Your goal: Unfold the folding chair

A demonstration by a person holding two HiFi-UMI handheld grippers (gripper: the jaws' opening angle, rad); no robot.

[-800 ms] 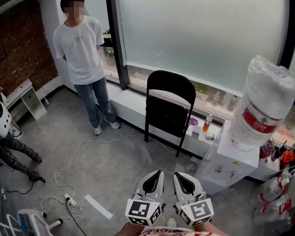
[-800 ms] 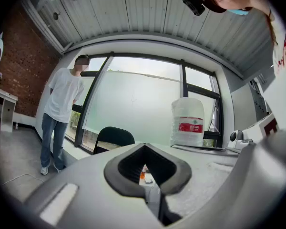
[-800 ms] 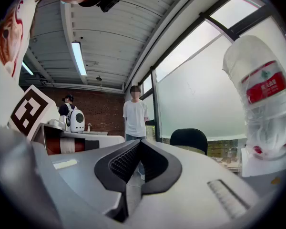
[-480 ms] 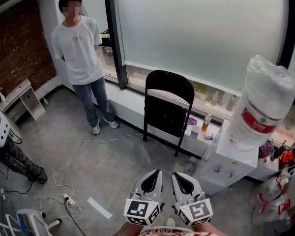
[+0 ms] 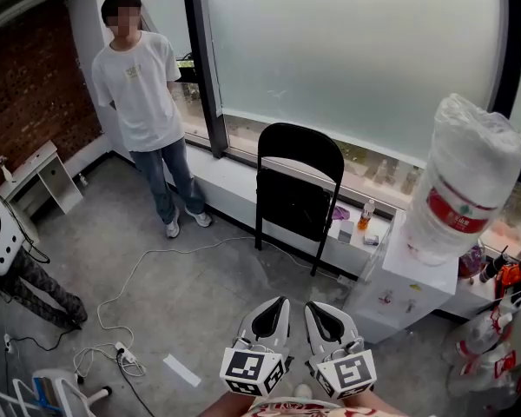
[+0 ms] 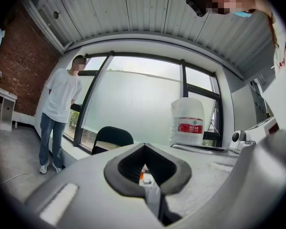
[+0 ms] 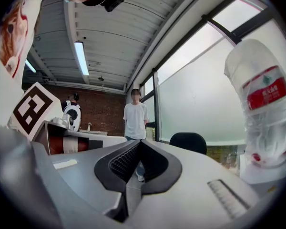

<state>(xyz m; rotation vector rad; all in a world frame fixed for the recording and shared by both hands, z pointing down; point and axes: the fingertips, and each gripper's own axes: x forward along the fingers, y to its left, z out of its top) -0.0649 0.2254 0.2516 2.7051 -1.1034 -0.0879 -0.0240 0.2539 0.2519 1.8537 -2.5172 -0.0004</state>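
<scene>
Head view, chair: I see the black folding chair (image 5: 300, 189) folded flat and standing upright against the low ledge under the frosted window (image 5: 356, 50).
Head view, grippers: the left gripper (image 5: 271, 313) and right gripper (image 5: 324, 313) sit side by side at the bottom edge, both pointing level toward the chair. The chair is straight ahead of them and well apart, with bare floor between.
Head view, surroundings: a person (image 5: 139, 85) stands by the window to the left of the chair. A big water jug (image 5: 464, 181) sits on a white dispenser (image 5: 399, 294) to the chair's right. A white cable (image 5: 148, 263) trails across the floor.
Left gripper view, jaws: on the left gripper (image 6: 145, 147) I read the tips as meeting, with nothing in the hollow behind them.
Left gripper view, chair: the chair's (image 6: 112, 135) rounded back shows just above the jaw line, left of the tips and far off. The person (image 6: 59, 99) is further left and the jug (image 6: 187, 120) is to the right.
Right gripper view, jaws: the right gripper (image 7: 140, 143) has its tips pressed together and holds nothing.
Right gripper view, chair: the chair (image 7: 188, 142) is right of the tips, in the distance. The person (image 7: 135, 116) stands almost in line with the tips and the jug (image 7: 264, 94) looms close on the right.
</scene>
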